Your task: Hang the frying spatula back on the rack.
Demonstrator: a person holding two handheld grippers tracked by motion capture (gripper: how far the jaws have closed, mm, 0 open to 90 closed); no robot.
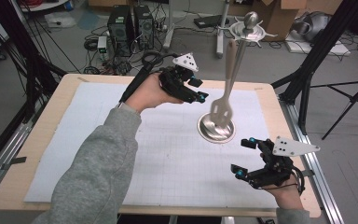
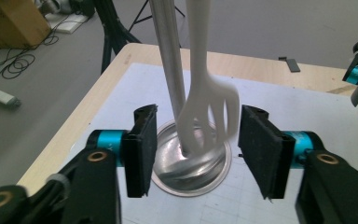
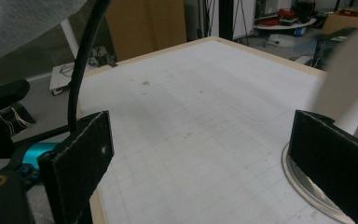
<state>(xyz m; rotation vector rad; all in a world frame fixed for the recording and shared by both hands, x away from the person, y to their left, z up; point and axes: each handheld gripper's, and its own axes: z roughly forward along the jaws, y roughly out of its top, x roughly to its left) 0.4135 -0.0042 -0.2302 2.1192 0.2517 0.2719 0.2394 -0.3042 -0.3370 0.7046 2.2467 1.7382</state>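
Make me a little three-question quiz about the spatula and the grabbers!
1. True or false: the left gripper squeezes the slotted spatula.
2. What hangs the spatula up: A, a metal stand with a round base; B, a string; C, a hand?
3. Which gripper is nearer the person's edge of the table?

Key:
1. False. Its jaws are apart and the spatula hangs free between them.
2. A.
3. The right gripper.
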